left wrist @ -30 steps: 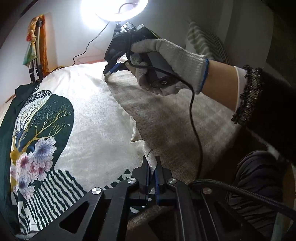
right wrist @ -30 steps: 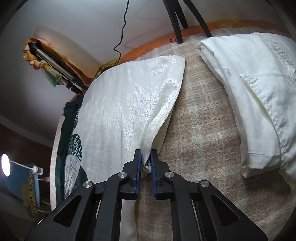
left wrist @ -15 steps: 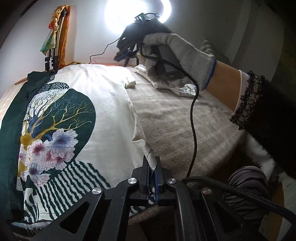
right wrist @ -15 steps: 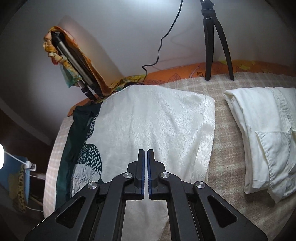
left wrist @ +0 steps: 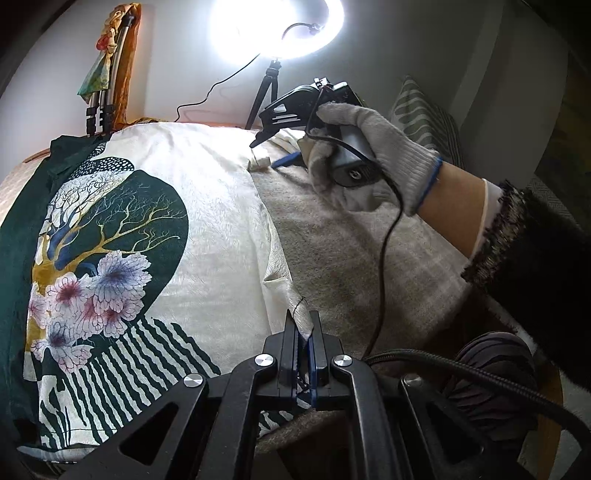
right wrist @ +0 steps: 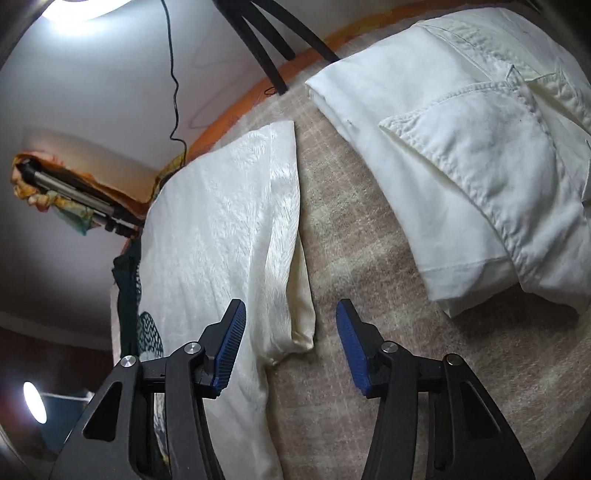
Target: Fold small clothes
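Shirt [left wrist: 207, 236], cream w/ tree-and-flower print, lies flat on beige-blanketed bed [left wrist: 332, 229]. Looks thin, limp, prob. slippery: grip hems/corners. Left gripper [left wrist: 303, 334] pinches near-edge hem; right gripper [right wrist: 288, 347] spread wide over far corner. Folded white pants [right wrist: 461, 166] beside. Ring light [left wrist: 275, 29] at far edge, white wall.

**Counted on and around the table**

Two garments lie here: one printed cream top [left wrist: 207, 236] and one folded white pair of trousers [right wrist: 461, 177]. Two claws are at work: the left claw [left wrist: 303, 334] and the right claw [right wrist: 290, 345], the right one held by one gloved hand [left wrist: 373, 147]. One beige checked cloth [right wrist: 351, 258] covers the table. One ring light [left wrist: 275, 29] glows behind on one tripod [left wrist: 264, 92], and one striped cushion [left wrist: 424, 122] sits beyond.
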`<state>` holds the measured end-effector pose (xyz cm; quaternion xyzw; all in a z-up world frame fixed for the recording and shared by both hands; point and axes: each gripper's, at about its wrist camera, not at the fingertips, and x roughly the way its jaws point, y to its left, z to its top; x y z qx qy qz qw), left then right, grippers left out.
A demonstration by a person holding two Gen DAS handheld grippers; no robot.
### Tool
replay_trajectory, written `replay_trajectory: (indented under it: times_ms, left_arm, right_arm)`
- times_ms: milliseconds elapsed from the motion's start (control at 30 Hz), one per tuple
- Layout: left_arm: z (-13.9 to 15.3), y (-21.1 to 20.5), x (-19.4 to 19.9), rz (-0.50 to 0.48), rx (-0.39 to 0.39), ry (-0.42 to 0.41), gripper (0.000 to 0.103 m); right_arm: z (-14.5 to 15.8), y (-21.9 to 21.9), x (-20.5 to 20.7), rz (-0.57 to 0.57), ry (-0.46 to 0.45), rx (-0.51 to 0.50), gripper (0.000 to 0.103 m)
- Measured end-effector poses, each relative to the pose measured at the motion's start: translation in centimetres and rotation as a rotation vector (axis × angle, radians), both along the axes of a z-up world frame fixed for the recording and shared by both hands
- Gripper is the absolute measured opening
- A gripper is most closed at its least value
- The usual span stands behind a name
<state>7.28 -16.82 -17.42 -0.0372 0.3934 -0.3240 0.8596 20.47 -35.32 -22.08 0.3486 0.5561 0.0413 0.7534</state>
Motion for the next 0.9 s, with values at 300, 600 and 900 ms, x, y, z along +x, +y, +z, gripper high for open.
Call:
replay_trajectory:
  times_ms: [300, 600, 900]
  left_arm:
    - [0.1, 1.6, -0.5, 0.063, -0.030, 0.009, 0.000]
    - [0.5, 4.5, -2.4, 0.147, -0.081, 0.021, 0.000]
    - [-0.4, 8.6, -3.4, 0.258, -0.070, 0.056, 0.000]
  right_arm:
    - [-0.2, 1.8, 2.1, -0.020, -0.034, 0.093, 0.002]
    - [7.2, 12.0, 4.4, 0.270, -0.196, -0.121, 0.001]
    - [6.8, 24.0, 5.1, 0.583, -0.223, -0.251, 0.001]
